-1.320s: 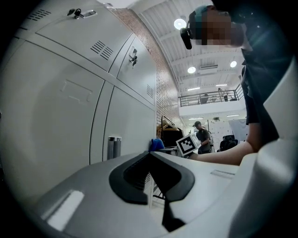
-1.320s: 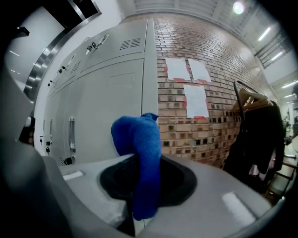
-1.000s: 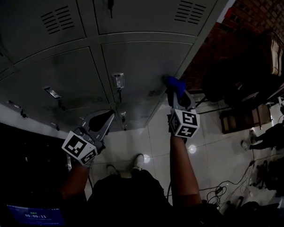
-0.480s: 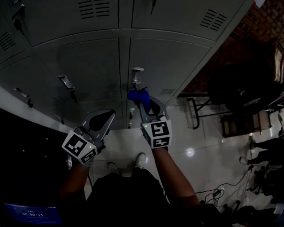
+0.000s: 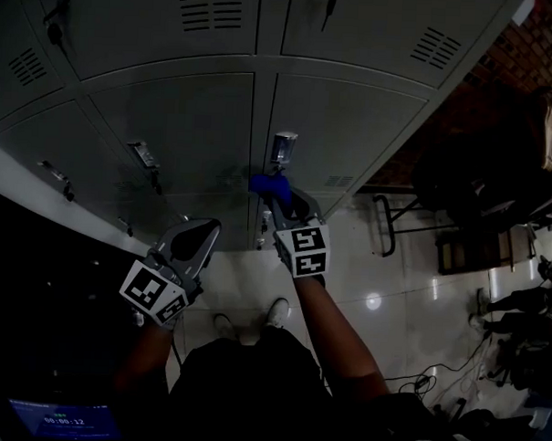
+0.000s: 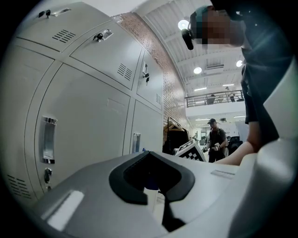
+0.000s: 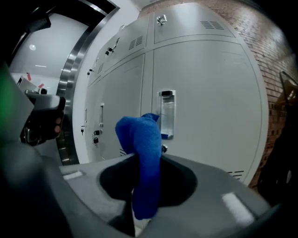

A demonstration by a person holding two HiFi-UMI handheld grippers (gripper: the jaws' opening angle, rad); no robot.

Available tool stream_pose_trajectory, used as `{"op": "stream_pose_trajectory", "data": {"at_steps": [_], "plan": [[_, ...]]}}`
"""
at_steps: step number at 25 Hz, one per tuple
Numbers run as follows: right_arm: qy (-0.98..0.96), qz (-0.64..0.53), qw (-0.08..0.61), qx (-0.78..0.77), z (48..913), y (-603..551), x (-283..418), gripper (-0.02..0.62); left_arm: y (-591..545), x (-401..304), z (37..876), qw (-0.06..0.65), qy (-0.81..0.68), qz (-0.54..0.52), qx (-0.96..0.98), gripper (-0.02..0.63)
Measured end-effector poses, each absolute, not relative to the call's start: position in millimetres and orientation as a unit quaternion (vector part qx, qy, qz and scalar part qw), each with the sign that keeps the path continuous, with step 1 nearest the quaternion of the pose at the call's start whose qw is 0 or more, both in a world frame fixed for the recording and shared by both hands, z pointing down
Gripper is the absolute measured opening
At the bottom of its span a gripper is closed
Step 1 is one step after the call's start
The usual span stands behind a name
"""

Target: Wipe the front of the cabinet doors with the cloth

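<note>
Grey metal cabinet doors [image 5: 335, 117] fill the top of the head view. My right gripper [image 5: 284, 204] is shut on a bunched blue cloth [image 5: 269, 186], which is held against the lower door just below its metal handle plate [image 5: 284, 149]. In the right gripper view the blue cloth [image 7: 142, 148] stands up out of the right gripper [image 7: 146, 186], in front of the handle plate [image 7: 166, 114] and the pale door [image 7: 214, 107]. My left gripper [image 5: 191, 241] hangs lower left, away from the doors, shut and holding nothing. The left gripper [image 6: 153, 179] shows the doors [image 6: 88, 125] to its left.
A brick wall [image 5: 539, 44] stands right of the cabinet. A dark bag on a folding stand [image 5: 497, 170] and cables [image 5: 433, 377] lie on the tiled floor at right. My shoes [image 5: 272, 311] are below the doors. A person [image 6: 216, 139] stands far off.
My right gripper has carried the cloth leftward, from the right edge of the lower door to just under its handle plate. The left gripper has stayed put.
</note>
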State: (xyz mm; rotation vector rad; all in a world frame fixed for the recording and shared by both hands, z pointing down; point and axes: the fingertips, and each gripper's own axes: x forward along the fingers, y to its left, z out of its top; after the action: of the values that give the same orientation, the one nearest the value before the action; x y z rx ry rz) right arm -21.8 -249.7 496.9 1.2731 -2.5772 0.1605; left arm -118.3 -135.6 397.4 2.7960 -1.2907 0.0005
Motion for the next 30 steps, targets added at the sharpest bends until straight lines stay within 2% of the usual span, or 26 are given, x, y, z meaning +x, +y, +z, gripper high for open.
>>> {"op": "stream_pose_trajectory", "data": {"at_steps": [30], "plan": [[-0.793,0.123,0.118,0.585,532.1,-331.8,212.0,0.084,-191.3,-24.5,414.0,0.044,-0.384,0.012,0.922,0.0]]}}
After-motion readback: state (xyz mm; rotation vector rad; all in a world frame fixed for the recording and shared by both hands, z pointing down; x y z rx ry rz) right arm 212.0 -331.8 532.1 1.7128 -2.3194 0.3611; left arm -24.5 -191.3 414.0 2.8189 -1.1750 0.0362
